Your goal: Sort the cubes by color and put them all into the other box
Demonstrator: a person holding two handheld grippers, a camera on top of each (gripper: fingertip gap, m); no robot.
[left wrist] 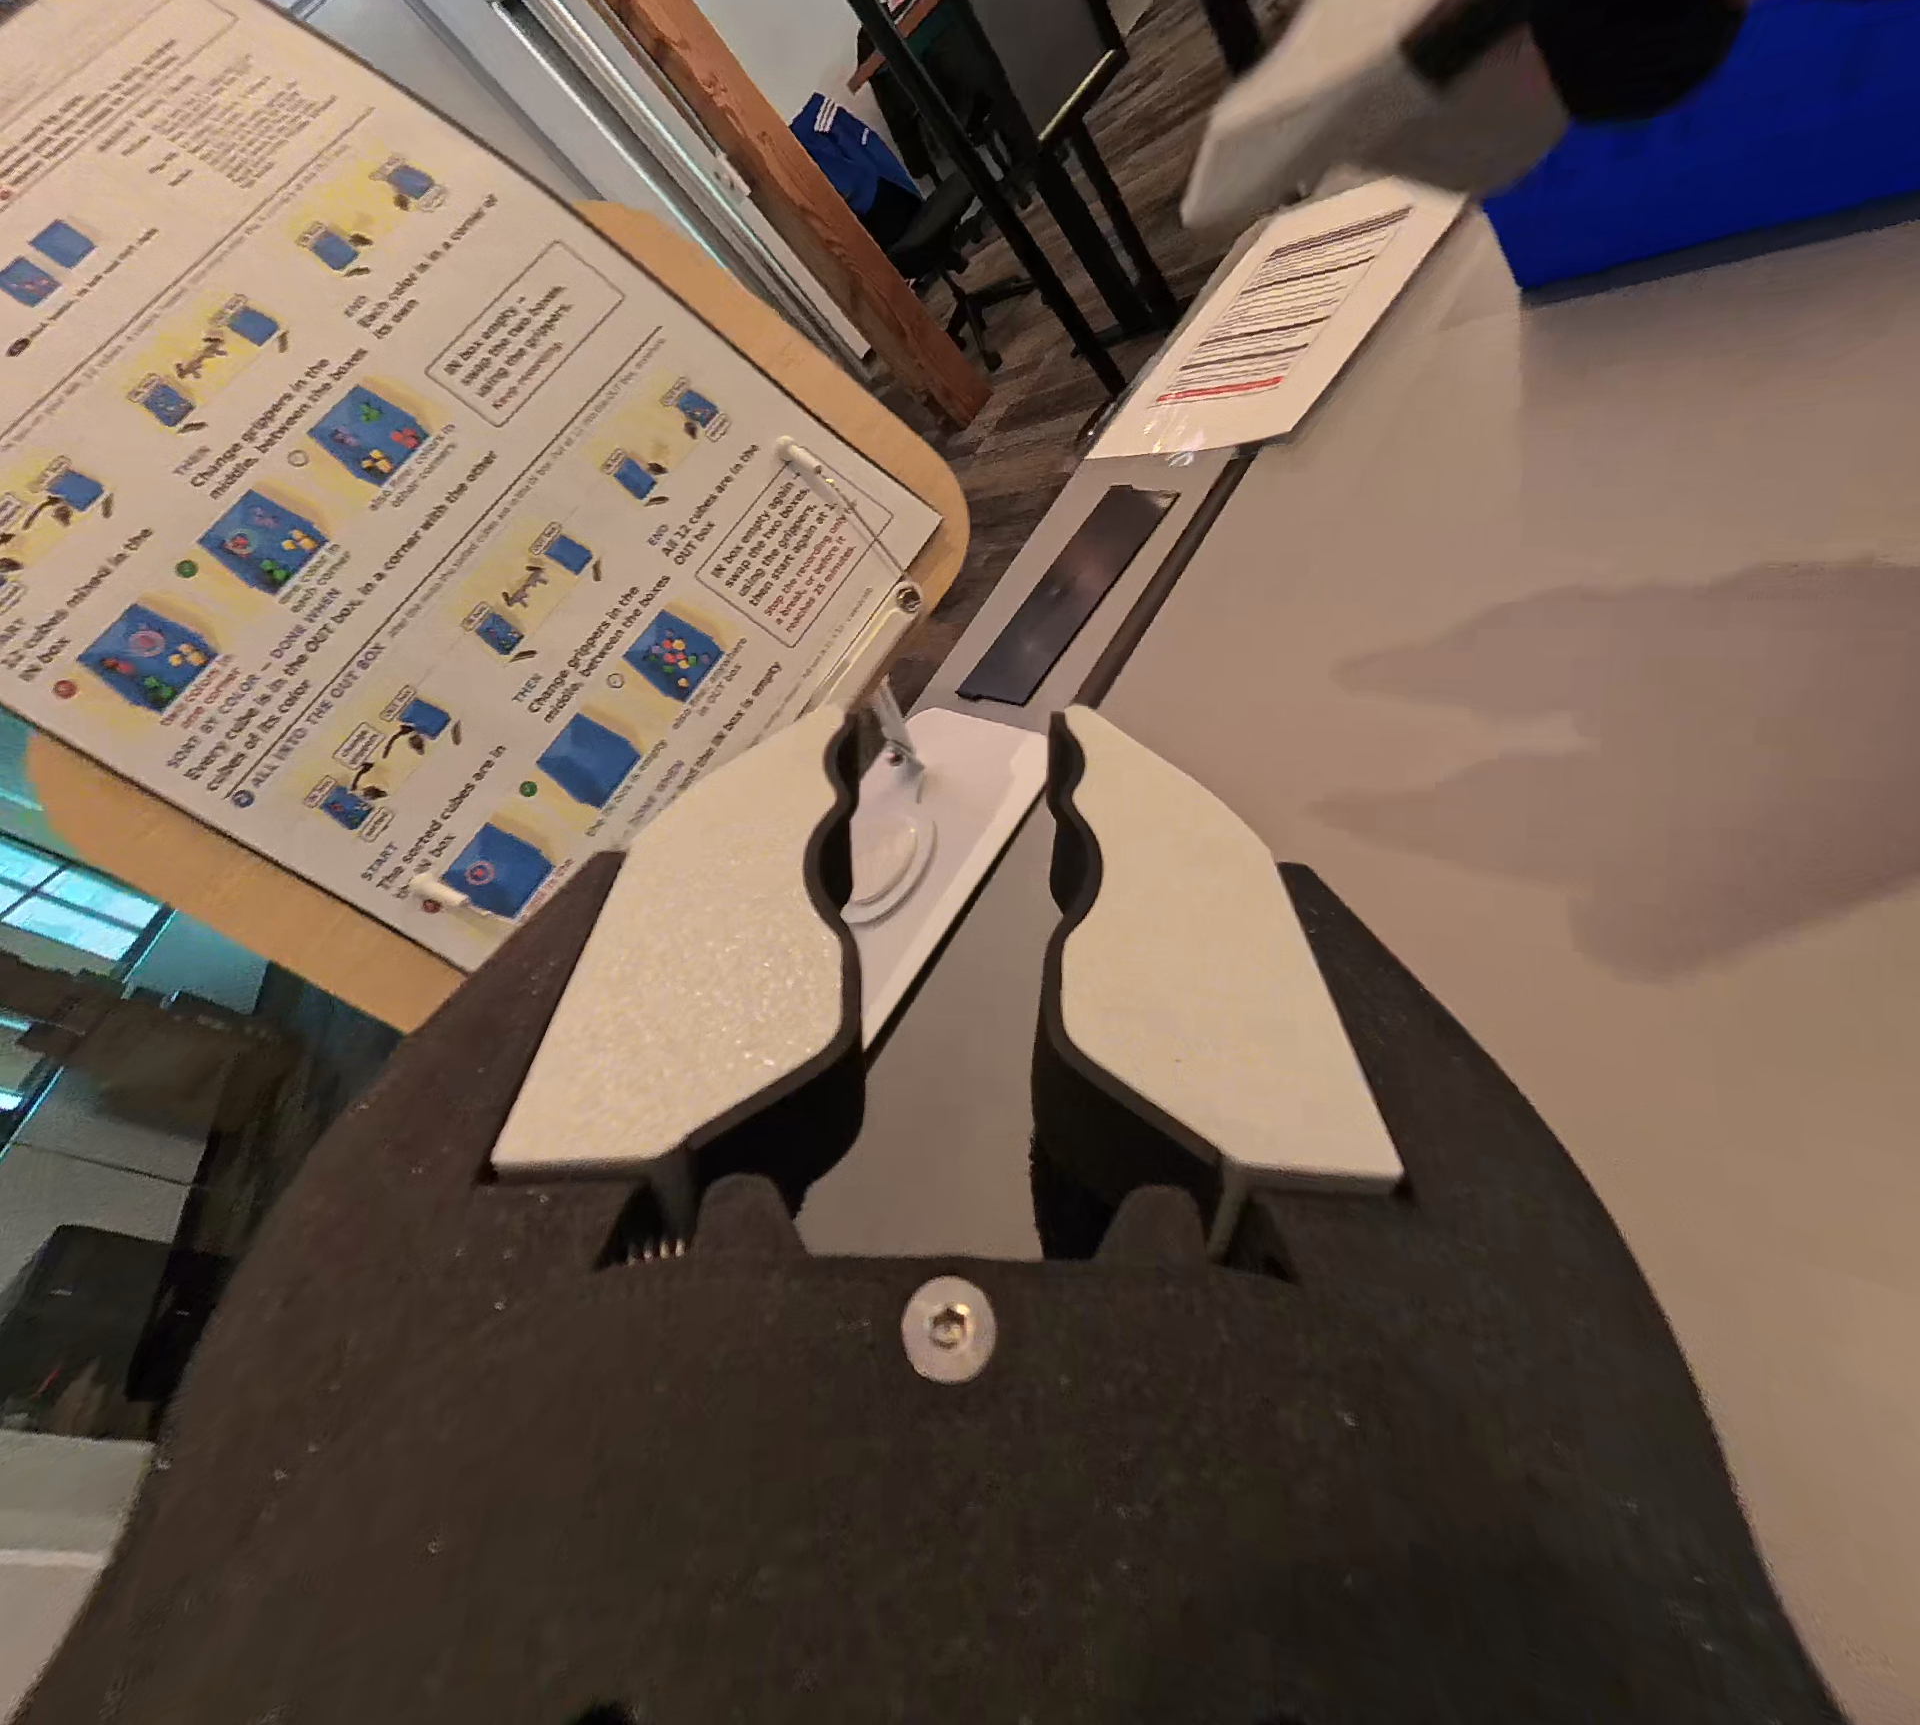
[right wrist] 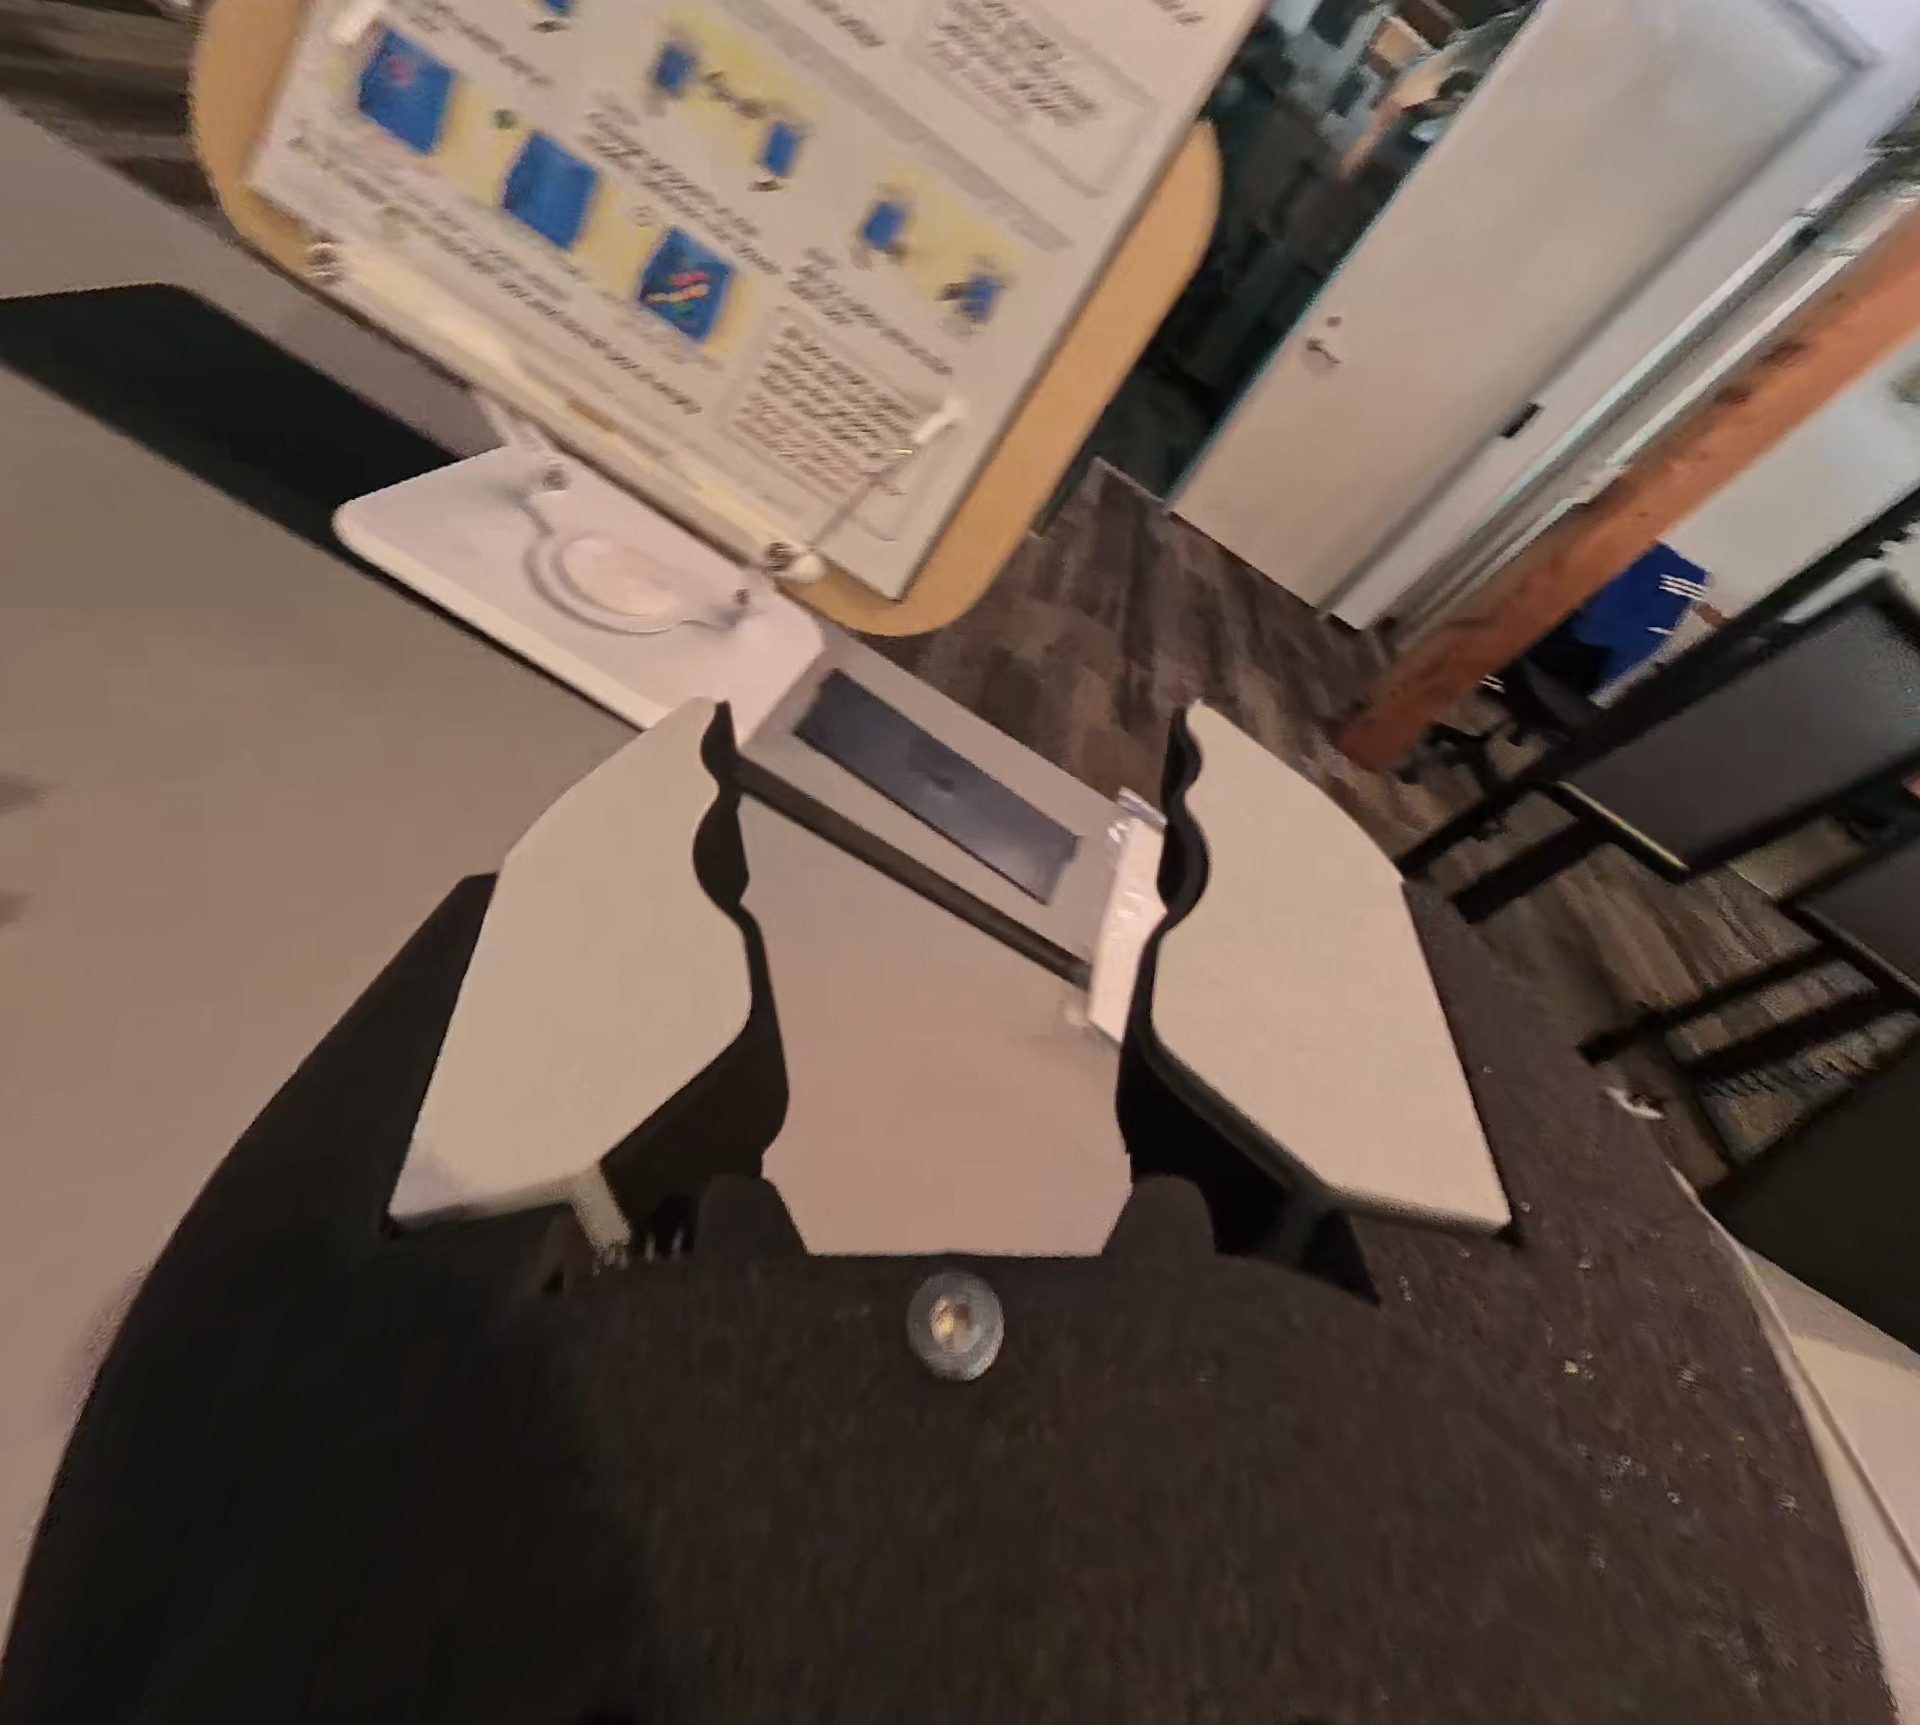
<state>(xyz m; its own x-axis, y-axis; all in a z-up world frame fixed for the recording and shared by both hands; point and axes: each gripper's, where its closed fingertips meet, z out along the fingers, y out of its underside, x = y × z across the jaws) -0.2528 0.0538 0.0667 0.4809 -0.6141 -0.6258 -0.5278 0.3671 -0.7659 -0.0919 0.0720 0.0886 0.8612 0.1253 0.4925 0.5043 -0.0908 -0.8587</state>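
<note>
- left wrist view: one left gripper [left wrist: 951,745], fingers a narrow gap apart, holding nothing, above the grey table [left wrist: 1558,948]. one blue box [left wrist: 1714,158] far right, partly behind the blurred right gripper [left wrist: 1382,86]. one instruction board [left wrist: 416,449].
- right wrist view: one right gripper [right wrist: 951,740], fingers wide apart, empty; blurred, probably clear of the table [right wrist: 208,740]. no cubes visible.

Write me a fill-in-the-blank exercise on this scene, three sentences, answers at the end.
1. Both the left claw and the right claw are ___, holding nothing.
2. The instruction sheet is mounted on a board made of ___.
3. The box at the left view's upper right is coloured ___.

Missing words: open; wood; blue
</note>
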